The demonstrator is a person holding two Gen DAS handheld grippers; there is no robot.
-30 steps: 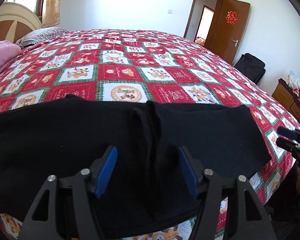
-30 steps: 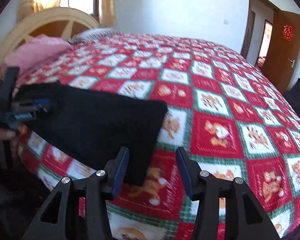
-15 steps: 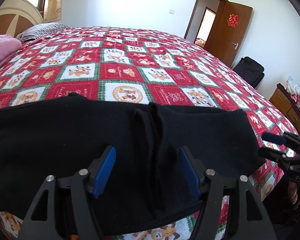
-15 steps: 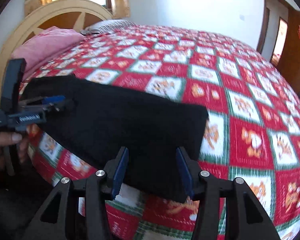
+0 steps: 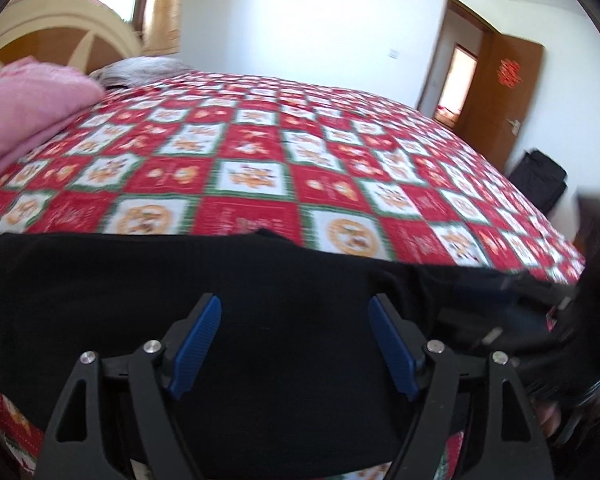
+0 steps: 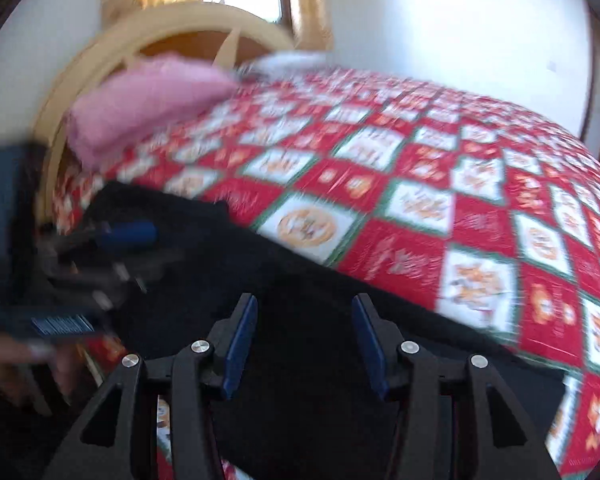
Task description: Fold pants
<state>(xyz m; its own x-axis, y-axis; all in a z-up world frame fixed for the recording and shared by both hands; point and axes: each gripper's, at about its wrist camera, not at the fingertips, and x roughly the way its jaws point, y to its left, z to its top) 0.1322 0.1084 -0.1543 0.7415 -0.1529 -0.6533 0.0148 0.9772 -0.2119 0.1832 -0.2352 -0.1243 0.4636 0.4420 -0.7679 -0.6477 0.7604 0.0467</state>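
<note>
So the pants [image 5: 260, 320] are lying flat on the bed [image 5: 340, 168], right along its near edge. Behind the pants the rest of the bed runs back toward the wall. The folded blanket [image 5: 28, 112] sits on the bed up at the headboard [image 5: 60, 40] end, left of the pants, with a pillow [image 5: 148, 70] just behind it. Door [image 5: 496, 96] is way past the bed's far right corner, and a bag [image 5: 540, 180] is on the floor right of the bed.

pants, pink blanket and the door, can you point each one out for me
pants [image 5: 260, 280], left wrist view, flat black cloth ahead of the fingers
pink blanket [image 6: 148, 96], right wrist view, middle of the folded pile by the headboard
door [image 5: 504, 92], left wrist view, brown panel below the red decoration
</note>
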